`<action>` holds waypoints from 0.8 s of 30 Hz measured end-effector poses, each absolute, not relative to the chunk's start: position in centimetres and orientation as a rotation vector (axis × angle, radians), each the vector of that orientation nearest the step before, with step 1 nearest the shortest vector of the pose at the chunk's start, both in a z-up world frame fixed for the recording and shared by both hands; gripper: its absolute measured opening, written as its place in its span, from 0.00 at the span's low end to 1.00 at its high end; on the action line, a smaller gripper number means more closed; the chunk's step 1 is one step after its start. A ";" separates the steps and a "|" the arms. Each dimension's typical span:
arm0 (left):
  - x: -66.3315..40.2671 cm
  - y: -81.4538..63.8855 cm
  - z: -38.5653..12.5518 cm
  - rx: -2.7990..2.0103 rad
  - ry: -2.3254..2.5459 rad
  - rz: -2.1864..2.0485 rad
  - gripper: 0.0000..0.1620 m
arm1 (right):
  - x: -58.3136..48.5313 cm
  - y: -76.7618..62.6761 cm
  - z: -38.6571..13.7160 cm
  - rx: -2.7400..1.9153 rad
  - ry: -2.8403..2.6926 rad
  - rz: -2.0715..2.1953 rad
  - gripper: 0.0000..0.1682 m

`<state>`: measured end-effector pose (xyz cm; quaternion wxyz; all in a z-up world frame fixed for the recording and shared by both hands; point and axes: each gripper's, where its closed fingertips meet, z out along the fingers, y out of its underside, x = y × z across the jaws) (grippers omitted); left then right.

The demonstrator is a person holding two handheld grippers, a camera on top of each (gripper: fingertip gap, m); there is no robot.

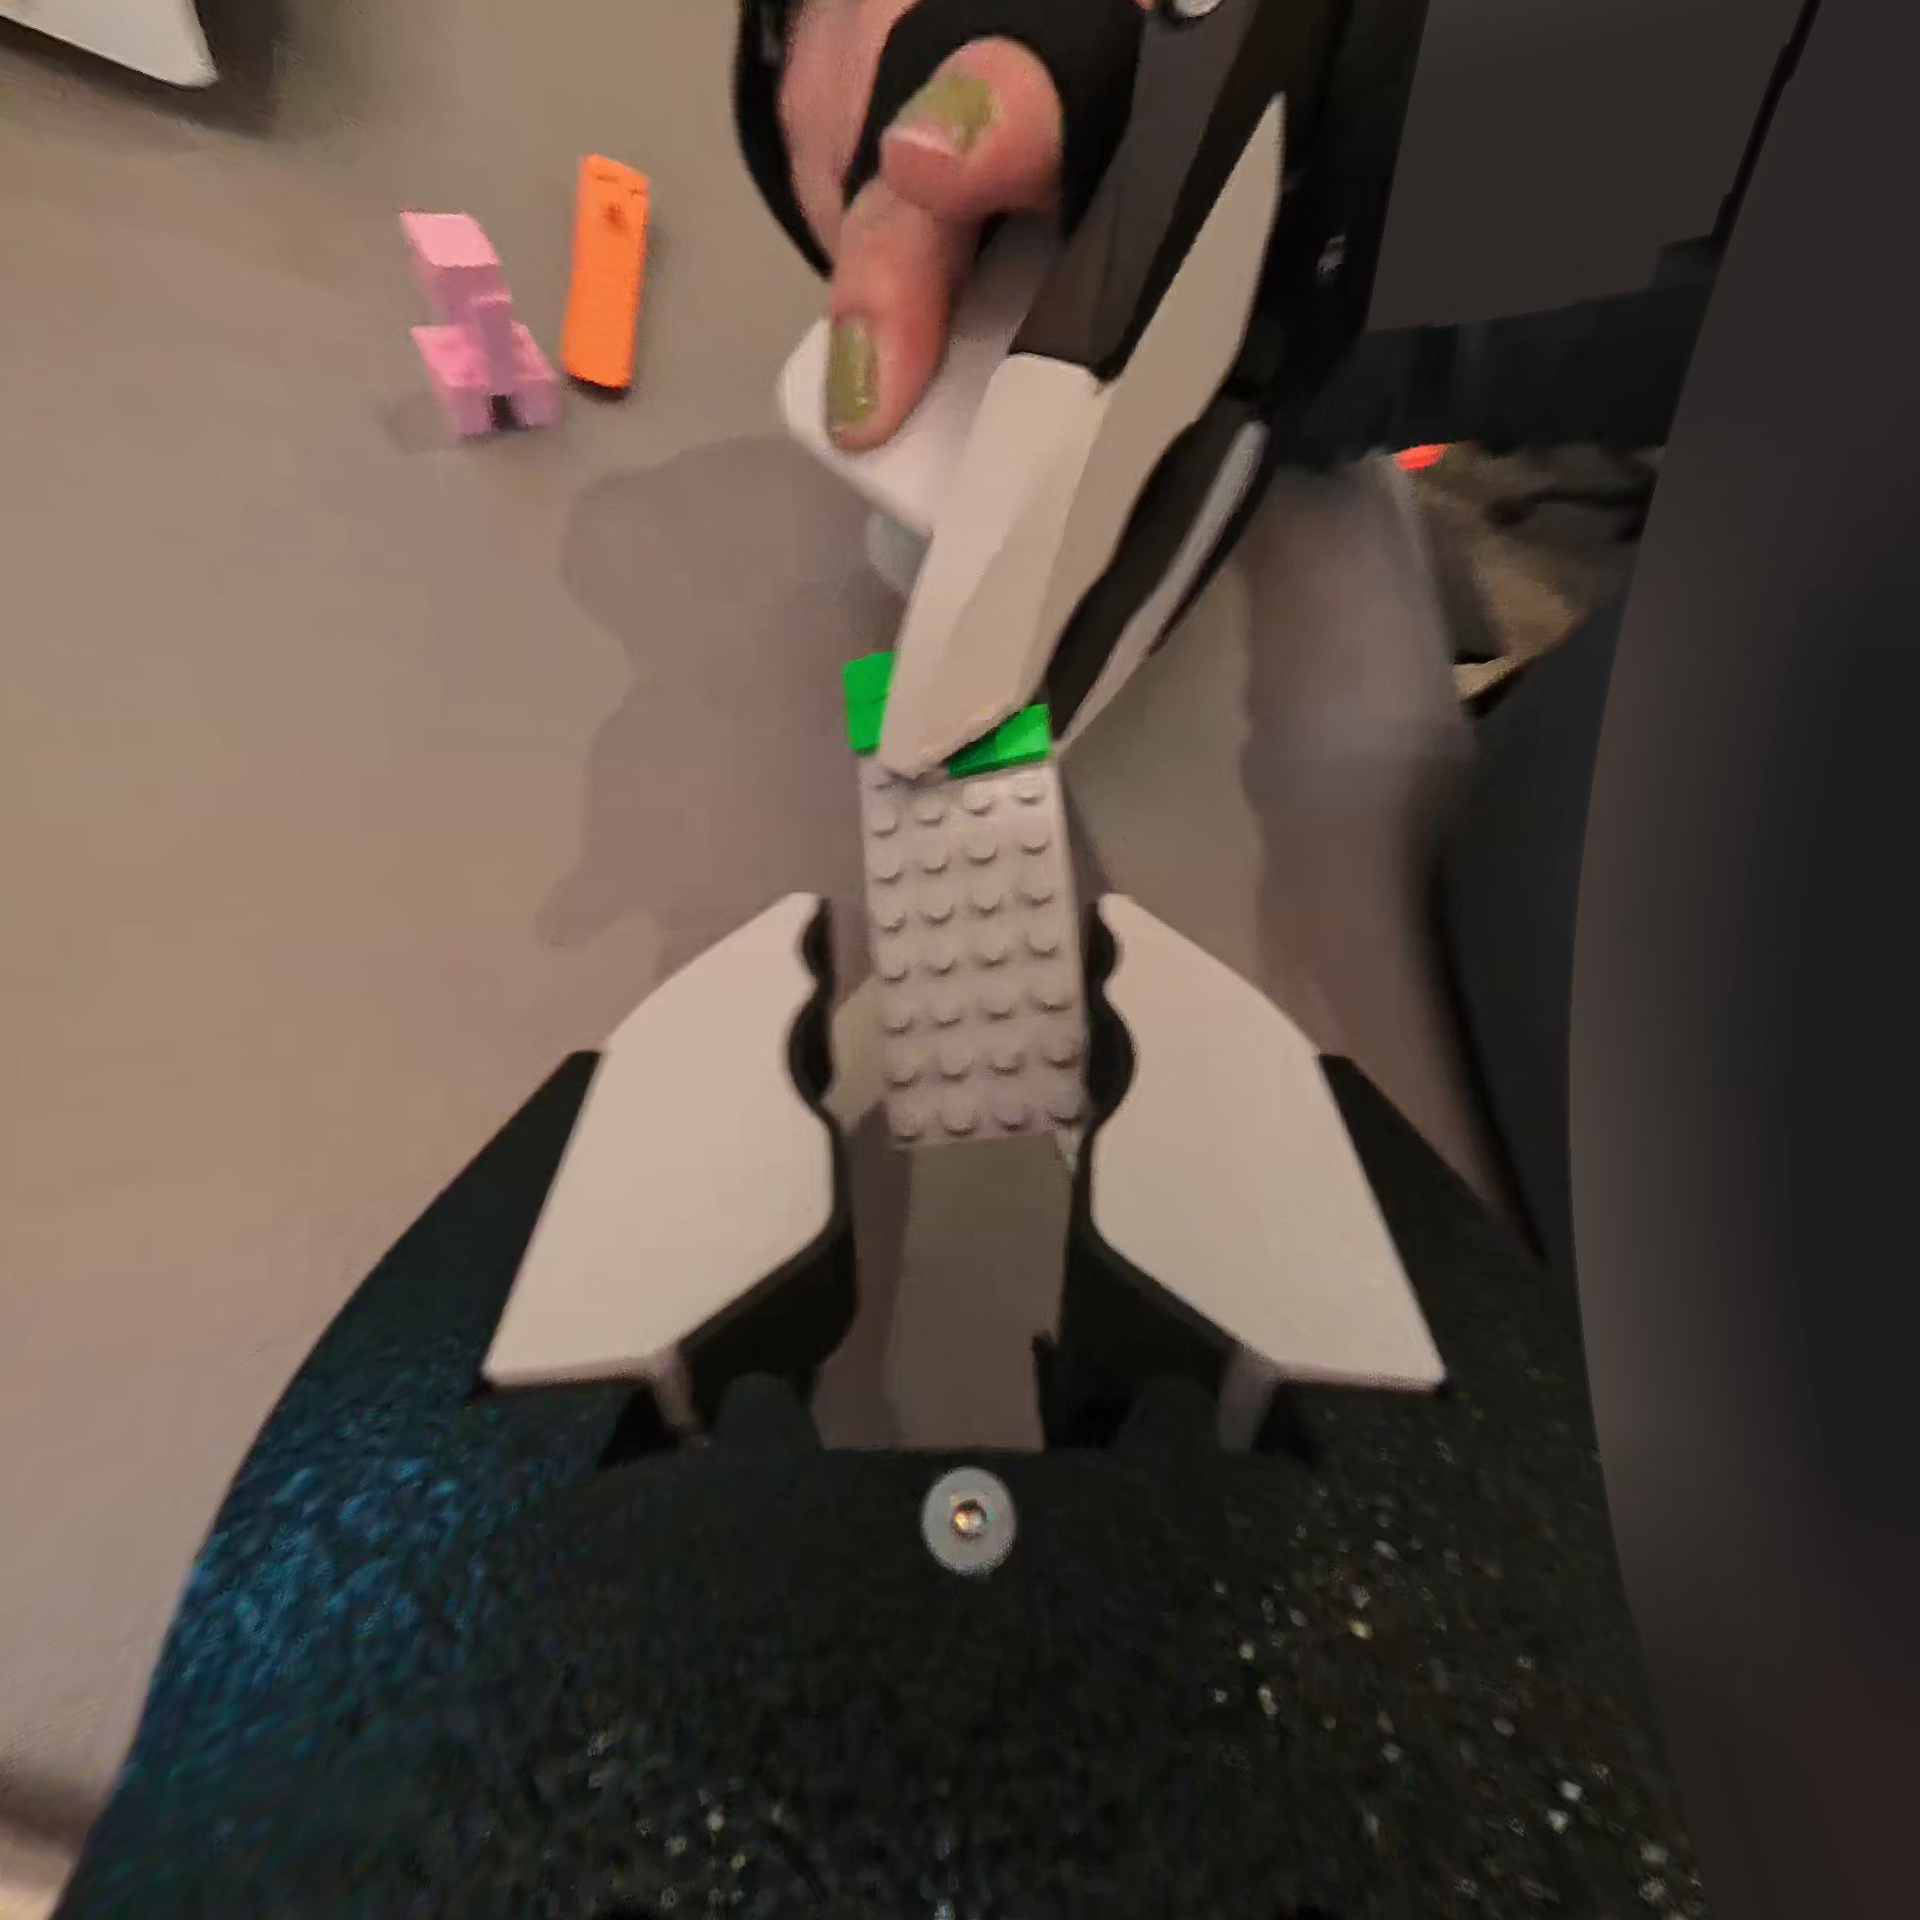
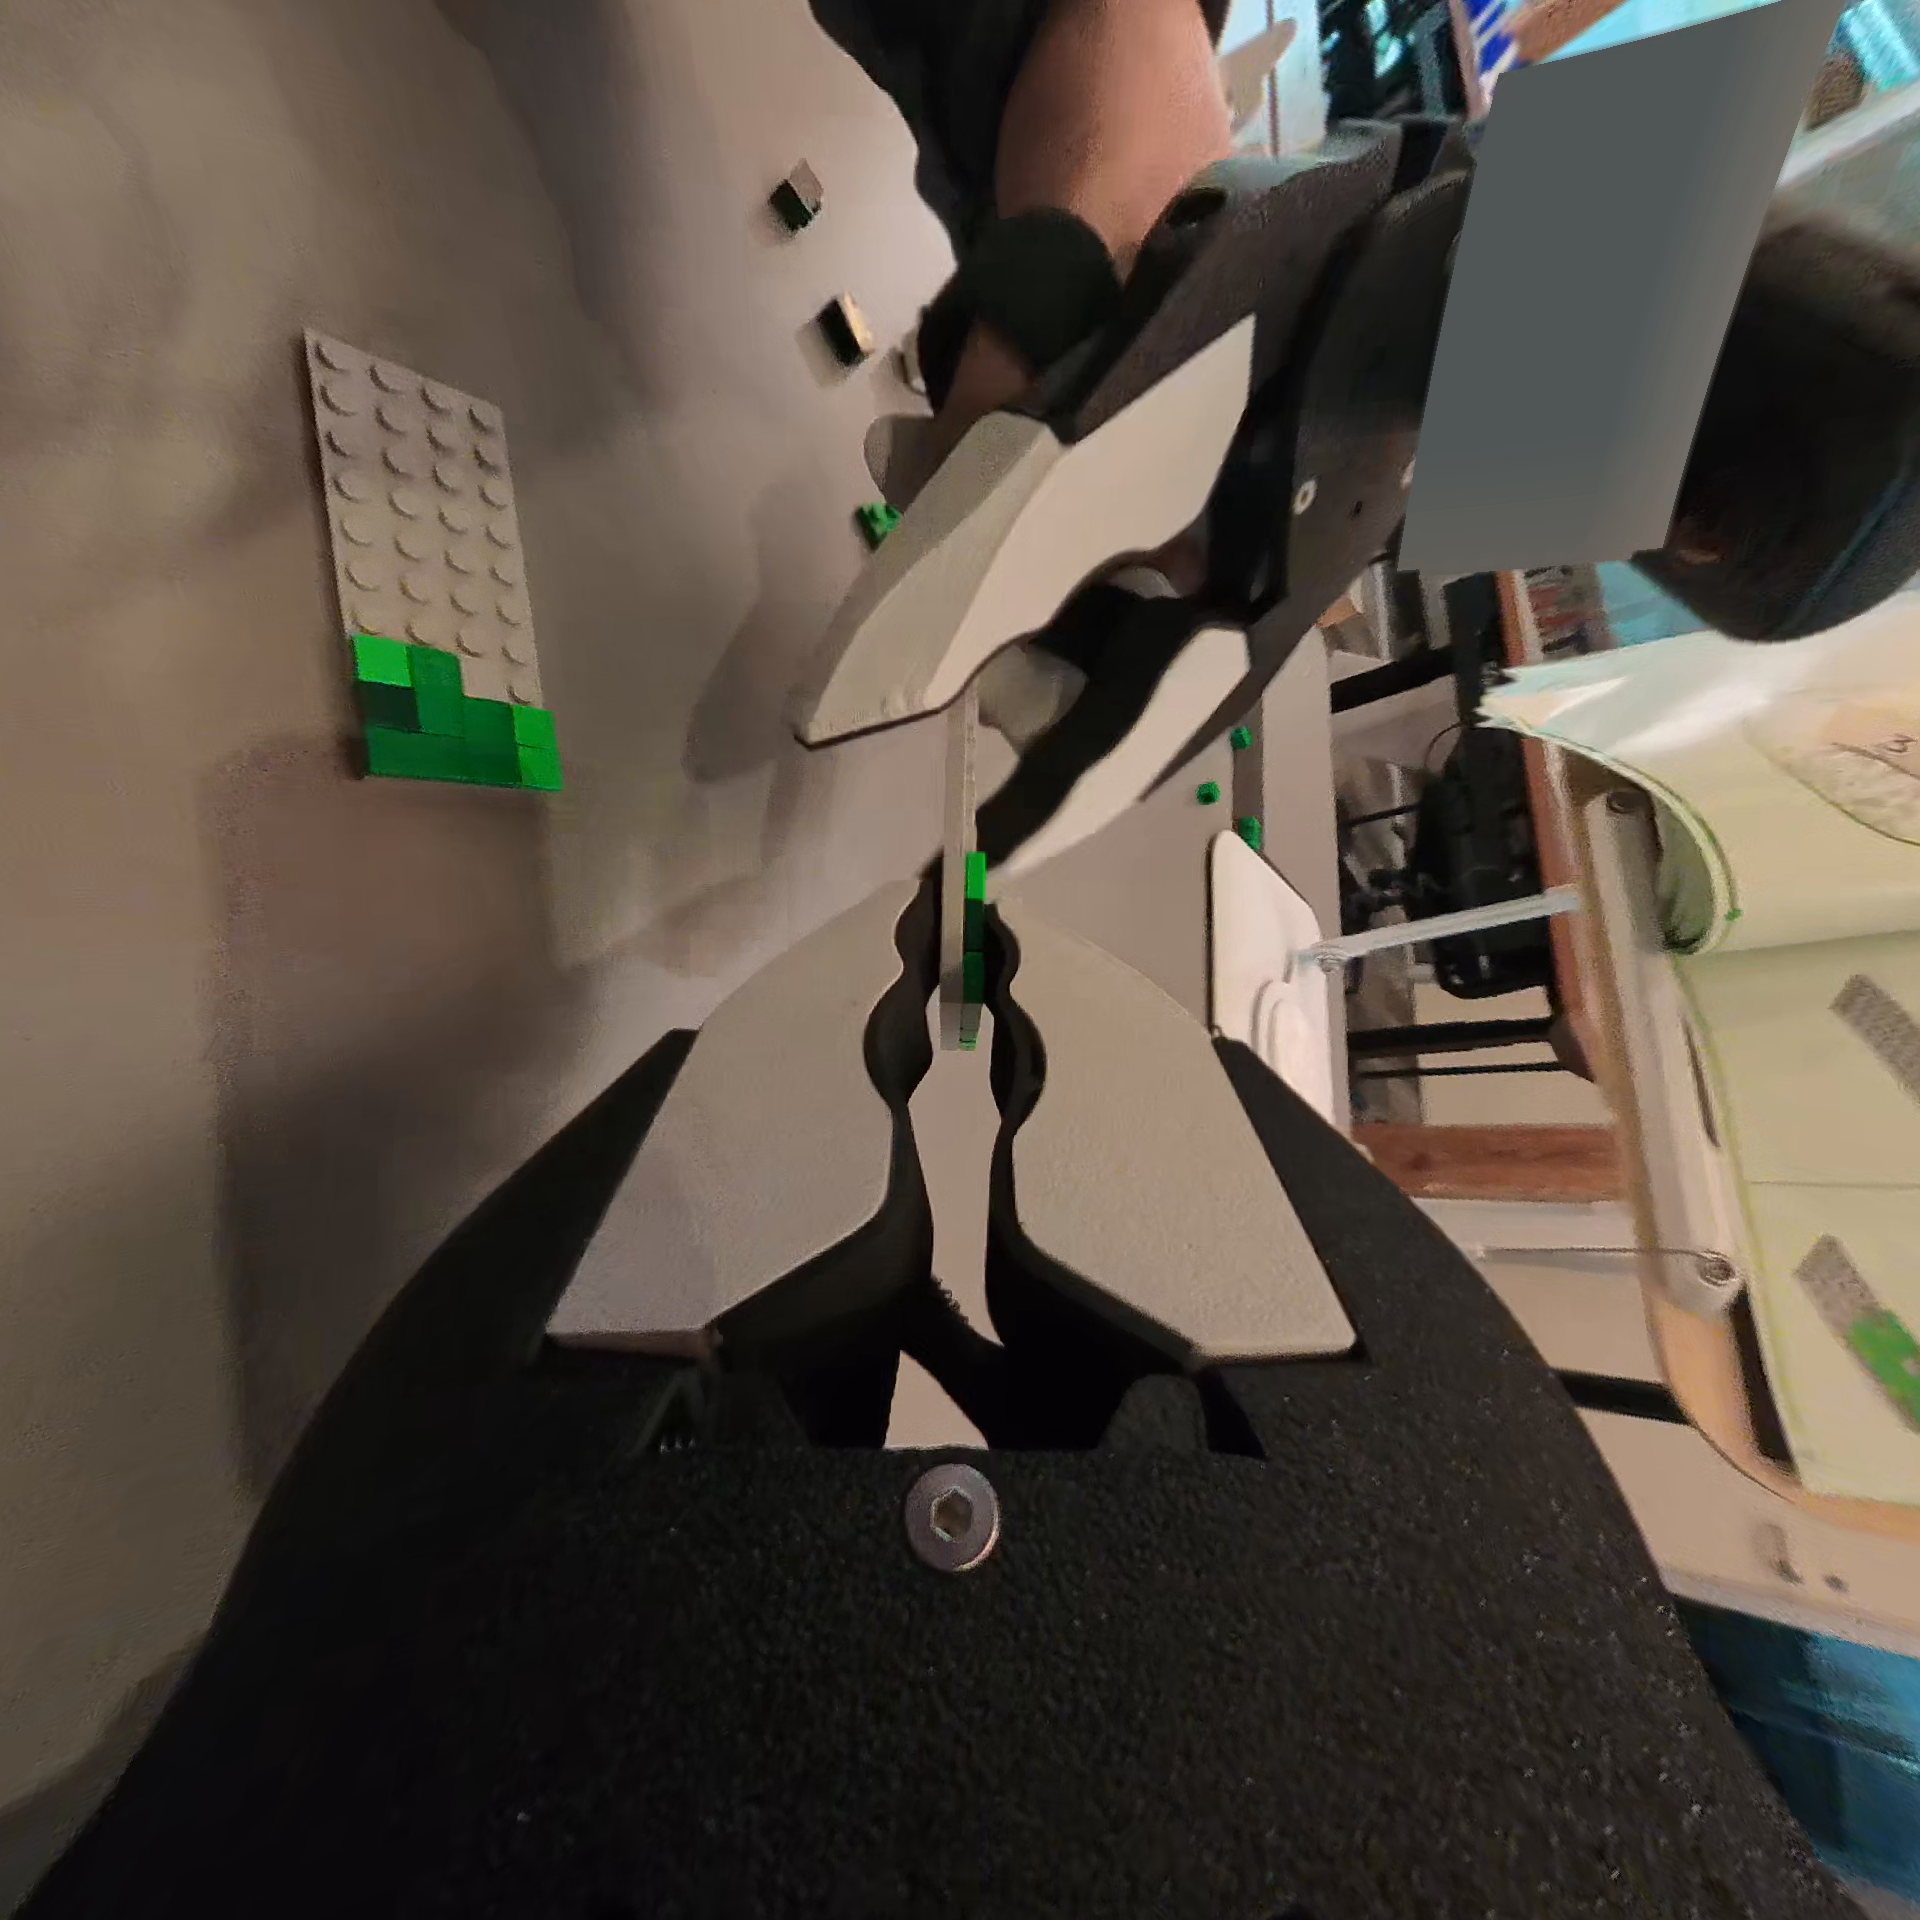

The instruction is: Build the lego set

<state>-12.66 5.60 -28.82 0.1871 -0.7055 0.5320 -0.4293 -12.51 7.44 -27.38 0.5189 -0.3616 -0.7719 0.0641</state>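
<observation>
A grey studded plate is held in the air between both grippers. My left gripper is shut on its long edges at the near end. My right gripper comes in from the top, pinching the far end where green pieces sit. In the right wrist view the same plate shows edge-on, with its green pieces between my right gripper's shut fingers. The left gripper holds its other end. A second grey plate with green tiles lies on the table.
A pink blocky pig figure and an orange piece lie on the grey table at far left. Small loose bricks and green bits are scattered. A white tray and open booklet pages sit near the table edge.
</observation>
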 end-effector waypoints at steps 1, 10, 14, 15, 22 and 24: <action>-12.6 5.4 -28.8 -1.993 1.491 -1.241 0.27 | -12.5 7.6 -27.4 -0.857 -1.849 0.133 0.04; -14.0 8.1 -31.0 -1.993 1.556 -0.844 0.22 | -12.4 7.9 -27.9 -0.950 -1.690 0.338 0.22; -14.6 8.8 -32.2 -1.941 1.663 -0.610 0.22 | -12.5 6.9 -27.7 -1.126 -1.673 0.670 0.21; -14.6 8.8 -32.2 -1.922 1.680 -0.582 0.22 | -12.6 6.9 -27.7 -1.171 -1.667 0.716 0.23; -14.0 8.2 -32.0 -1.823 1.742 -0.579 0.22 | -12.9 6.9 -29.8 -1.318 -1.743 0.766 0.26; -14.2 8.4 -32.5 -1.831 1.751 -0.552 0.22 | -12.9 7.4 -30.0 -1.333 -1.708 0.754 0.28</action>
